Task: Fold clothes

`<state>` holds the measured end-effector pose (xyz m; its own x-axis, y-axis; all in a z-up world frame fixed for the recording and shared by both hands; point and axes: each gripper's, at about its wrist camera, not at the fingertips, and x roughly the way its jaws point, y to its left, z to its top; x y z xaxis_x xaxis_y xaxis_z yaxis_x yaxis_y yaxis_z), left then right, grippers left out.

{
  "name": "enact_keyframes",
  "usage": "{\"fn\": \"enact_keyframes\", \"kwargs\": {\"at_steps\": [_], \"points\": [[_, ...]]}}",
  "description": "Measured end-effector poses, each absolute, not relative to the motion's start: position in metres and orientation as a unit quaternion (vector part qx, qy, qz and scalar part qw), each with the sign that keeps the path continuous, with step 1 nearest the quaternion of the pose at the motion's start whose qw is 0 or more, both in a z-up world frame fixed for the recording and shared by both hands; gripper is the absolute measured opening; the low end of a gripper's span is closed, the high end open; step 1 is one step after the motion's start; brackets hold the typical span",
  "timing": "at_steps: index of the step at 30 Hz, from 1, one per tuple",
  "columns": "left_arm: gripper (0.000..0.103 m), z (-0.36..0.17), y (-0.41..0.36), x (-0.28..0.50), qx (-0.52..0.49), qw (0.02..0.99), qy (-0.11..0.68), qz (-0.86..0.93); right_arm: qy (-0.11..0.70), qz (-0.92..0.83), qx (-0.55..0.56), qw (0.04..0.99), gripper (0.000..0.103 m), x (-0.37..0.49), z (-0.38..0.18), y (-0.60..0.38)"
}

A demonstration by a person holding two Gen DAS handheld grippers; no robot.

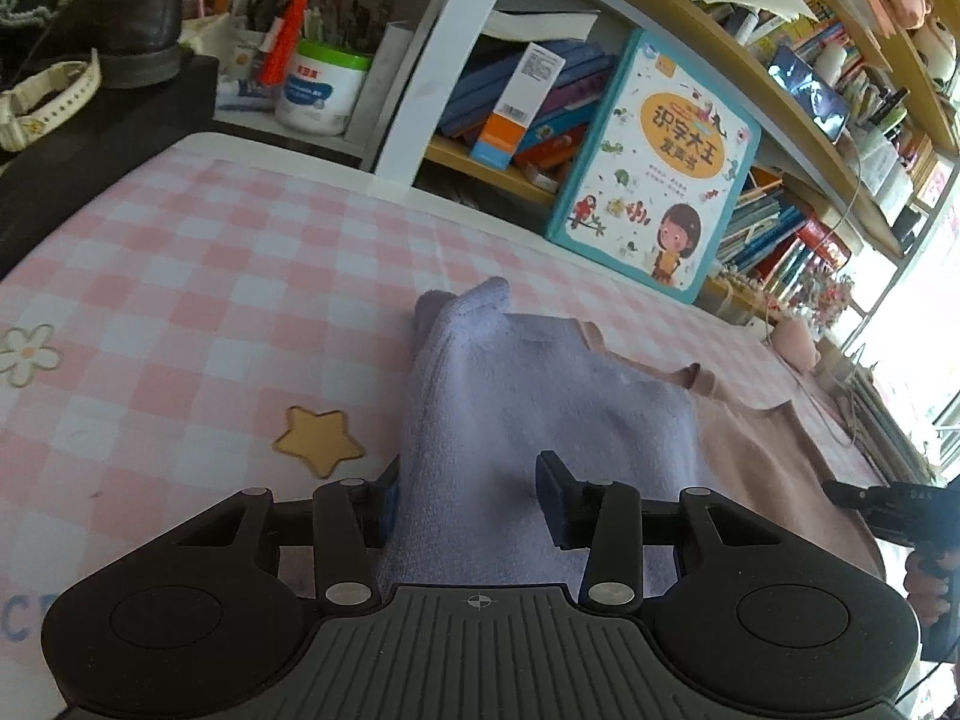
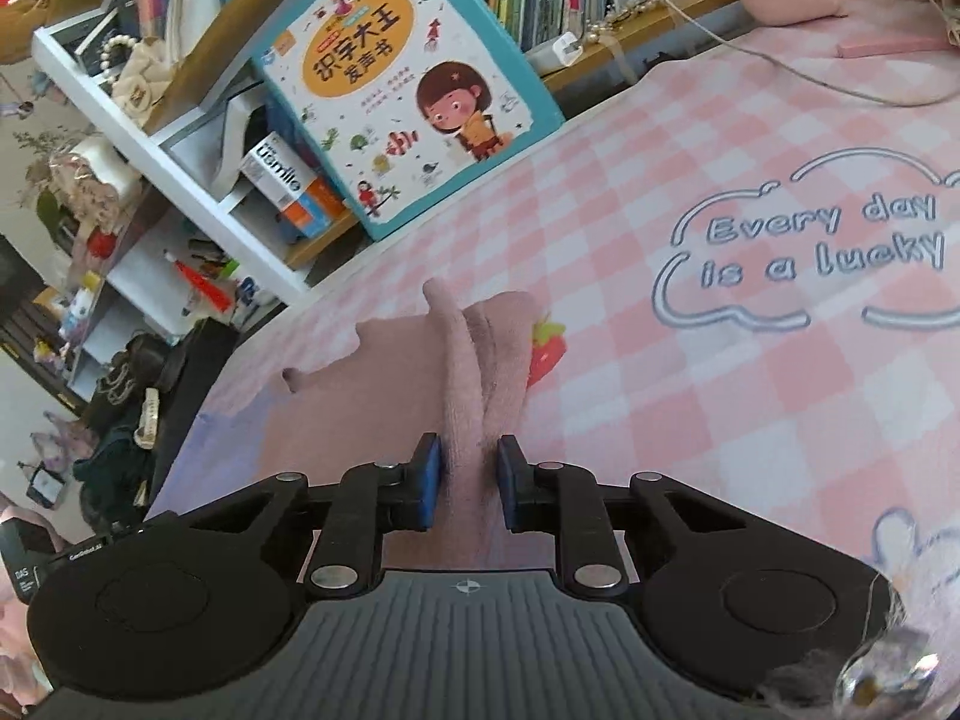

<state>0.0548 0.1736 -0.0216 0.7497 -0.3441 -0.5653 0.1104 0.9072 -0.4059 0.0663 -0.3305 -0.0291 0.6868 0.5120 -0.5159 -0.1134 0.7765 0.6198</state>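
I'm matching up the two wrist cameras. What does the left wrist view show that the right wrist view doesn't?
Only the left wrist view: lavender cloth between the left tongs, a yellow star, a white jar.
Only the right wrist view: pink cloth bunched between the right tongs, a strawberry, "Every day is a lucky" lettering.
Both: the children's book, checked table cover.

Lilac-and-pink garment point(image 1: 540, 396) — pink-white checked cloth point(image 1: 198, 276)

Two close wrist views angled down, sharing the garment point(image 1: 540, 396) and picture book point(image 2: 396, 72).
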Motion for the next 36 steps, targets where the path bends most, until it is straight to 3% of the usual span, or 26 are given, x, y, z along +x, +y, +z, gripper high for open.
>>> {"fn": "enact_keyframes", "kwargs": {"at_steps": [6, 10, 13, 21, 24, 36], "points": [[0.043, -0.018, 0.188, 0.037, -0.189, 0.923, 0.322, -0.089, 0.331, 0.177, 0.255, 0.891, 0.022, 0.053, -0.028, -0.312], [0.046, -0.008, 0.185, 0.014, -0.179, 0.933, 0.305, -0.072, 0.328, 0.178, 0.271, 0.887, 0.032, 0.05, -0.031, -0.315], [0.054, 0.003, 0.175, -0.008, -0.151, 0.946, 0.284, -0.046, 0.319, 0.165, 0.256, 0.897, 0.04, 0.041, -0.026, -0.314], [0.065, 0.02, 0.159, -0.053, -0.156, 0.952, 0.259, -0.052, 0.276, 0.125, 0.172, 0.937, 0.049, -0.007, -0.01, -0.31], [0.067, 0.019, 0.15, -0.062, -0.149, 0.951, 0.266, -0.051, 0.262, 0.117, 0.135, 0.949, 0.05, -0.03, -0.008, -0.305], [0.077, 0.0, 0.119, -0.07, -0.116, 0.941, 0.312, -0.061, 0.236, 0.129, 0.037, 0.963, 0.076, -0.08, -0.016, -0.269]]}}
